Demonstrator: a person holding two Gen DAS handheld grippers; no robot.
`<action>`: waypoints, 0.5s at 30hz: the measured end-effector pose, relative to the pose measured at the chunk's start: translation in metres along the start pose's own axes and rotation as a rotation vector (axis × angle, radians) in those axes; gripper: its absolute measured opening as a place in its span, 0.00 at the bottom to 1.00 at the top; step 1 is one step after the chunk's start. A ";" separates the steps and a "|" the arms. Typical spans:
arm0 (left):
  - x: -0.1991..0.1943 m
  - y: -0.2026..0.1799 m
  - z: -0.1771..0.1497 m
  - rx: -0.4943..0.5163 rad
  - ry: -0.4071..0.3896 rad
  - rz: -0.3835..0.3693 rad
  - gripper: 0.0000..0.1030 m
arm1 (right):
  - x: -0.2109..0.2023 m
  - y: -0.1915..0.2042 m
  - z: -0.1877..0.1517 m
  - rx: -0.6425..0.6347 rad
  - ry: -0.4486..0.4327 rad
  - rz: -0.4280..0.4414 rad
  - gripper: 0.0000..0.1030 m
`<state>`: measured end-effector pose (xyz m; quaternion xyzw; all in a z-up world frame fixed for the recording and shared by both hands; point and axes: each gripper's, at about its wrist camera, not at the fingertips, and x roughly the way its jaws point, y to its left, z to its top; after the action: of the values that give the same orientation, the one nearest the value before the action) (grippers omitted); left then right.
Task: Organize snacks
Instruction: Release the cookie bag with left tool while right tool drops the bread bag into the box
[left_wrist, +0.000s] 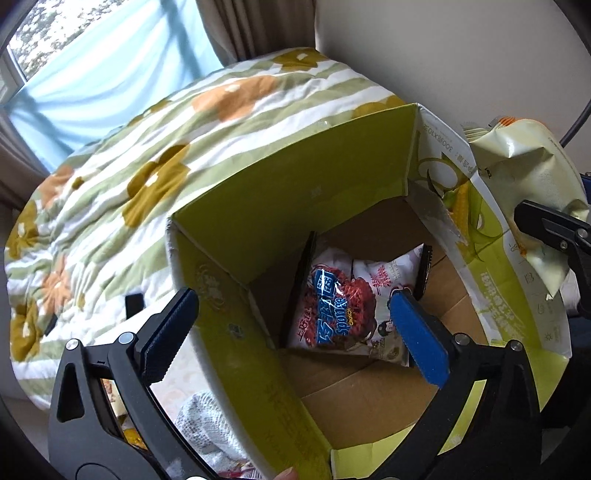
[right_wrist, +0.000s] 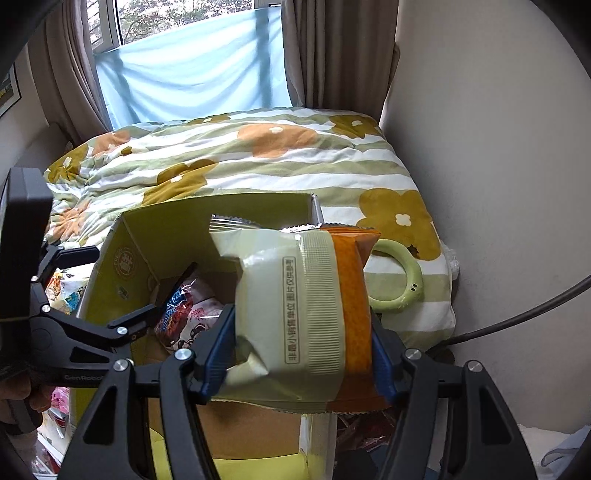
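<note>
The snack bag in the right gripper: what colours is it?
Pale green with an orange side panel; the snack bag shows best in the right wrist view.

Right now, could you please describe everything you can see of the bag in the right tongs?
The bag is a glossy, crinkled foil snack pouch, pale green with an orange side panel, a ribbed back seam, printed Chinese text and serrated ends. The right tongs are shut on its sides, holding it roughly upright over the open box, apart from the snacks inside.
</note>
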<state>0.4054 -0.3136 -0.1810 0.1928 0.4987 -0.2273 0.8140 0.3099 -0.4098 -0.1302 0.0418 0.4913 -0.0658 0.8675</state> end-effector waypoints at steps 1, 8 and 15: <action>-0.006 0.003 -0.005 -0.013 -0.002 -0.006 0.99 | 0.000 -0.001 0.002 0.003 0.004 0.014 0.58; -0.027 0.029 -0.018 -0.085 -0.005 0.016 0.99 | 0.016 0.019 0.019 -0.034 0.040 0.078 0.58; -0.024 0.049 -0.020 -0.123 0.006 0.019 0.99 | 0.059 0.037 0.033 -0.059 0.100 0.108 0.59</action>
<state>0.4084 -0.2585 -0.1636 0.1481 0.5124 -0.1879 0.8248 0.3733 -0.3817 -0.1636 0.0460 0.5327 -0.0020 0.8451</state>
